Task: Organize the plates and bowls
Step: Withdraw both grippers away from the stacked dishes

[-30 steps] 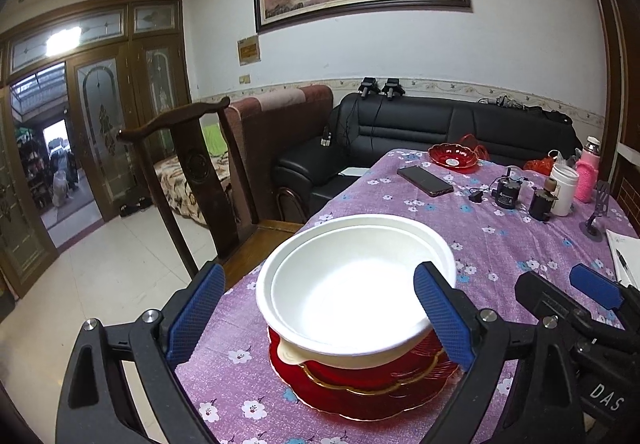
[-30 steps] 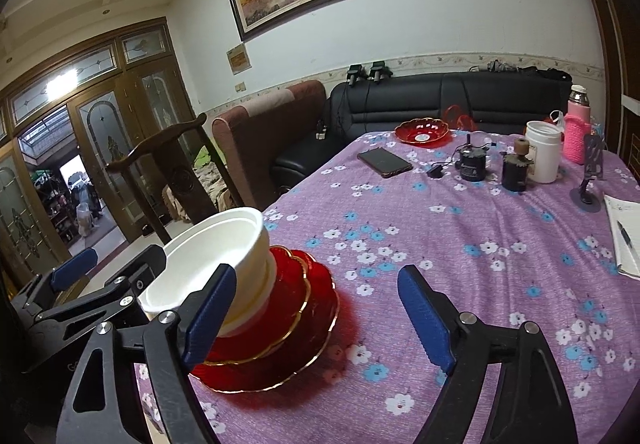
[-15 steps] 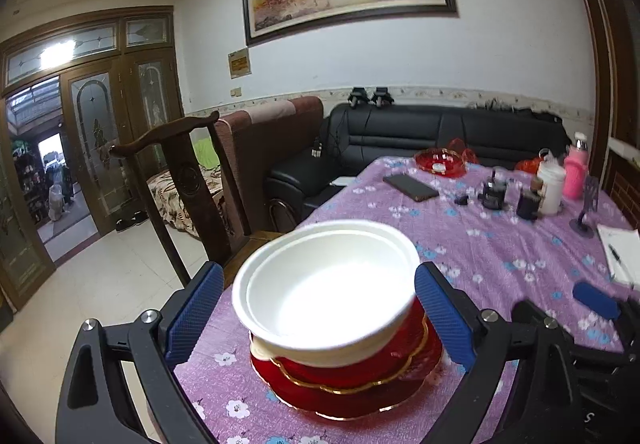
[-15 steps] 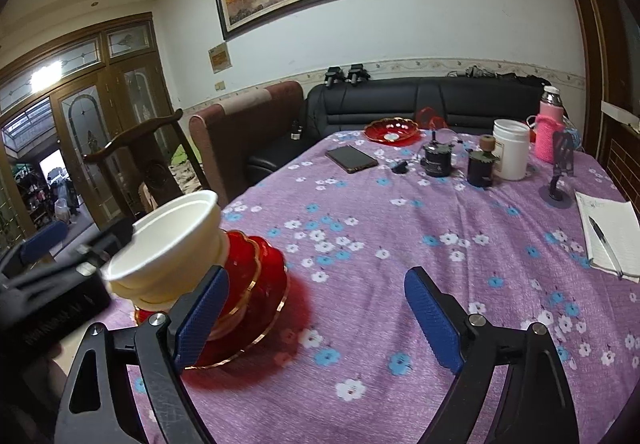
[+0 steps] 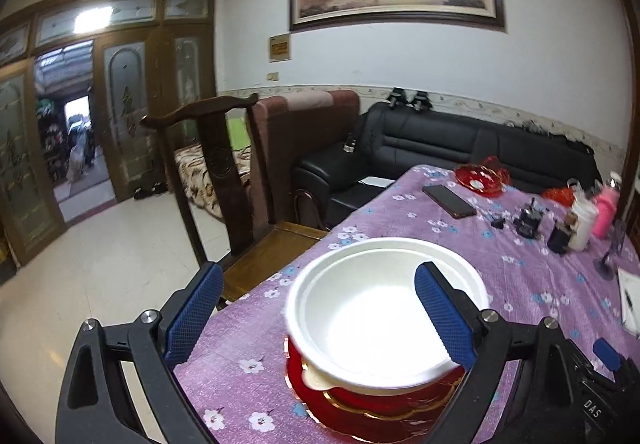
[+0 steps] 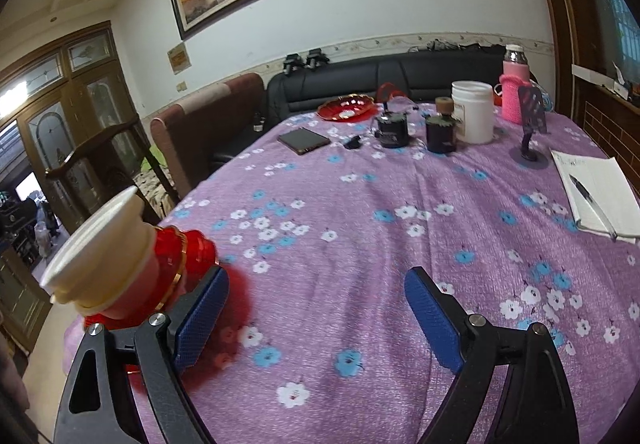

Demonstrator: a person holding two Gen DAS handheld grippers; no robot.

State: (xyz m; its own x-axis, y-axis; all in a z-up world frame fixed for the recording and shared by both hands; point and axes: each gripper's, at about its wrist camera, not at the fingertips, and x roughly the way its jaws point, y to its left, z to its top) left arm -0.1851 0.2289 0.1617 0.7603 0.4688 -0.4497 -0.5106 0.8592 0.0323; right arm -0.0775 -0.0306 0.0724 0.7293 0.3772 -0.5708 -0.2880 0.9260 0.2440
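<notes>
Notebook [image 6: 600,187] only in right view; left tool [image 5: 316,308] and right tool [image 6: 316,308] released.

Stack at the counter [image 6: 360,244] near edge, about 9 o'clock in the right wrist view: bowls [image 5: 384,312] nested on plates [image 5: 360,404]. Left hand-held gripper [image 5: 316,320] straddles the stack's near-left rim. Right hand-held gripper [image 6: 316,312] sits just right of the stack, over bare cloth. Far end, 12 o'clock: dish [image 6: 346,107], phone [image 6: 303,140] before it. Toward 1 o'clock: two small jars [image 6: 416,129], tub [image 6: 472,111] and flask [image 6: 516,87] behind them. Notebook [image 6: 596,191] with pen [image 6: 592,199] on it at 2 o'clock. Chair [image 5: 224,179] left of counter; sofa [image 5: 460,147] behind.
</notes>
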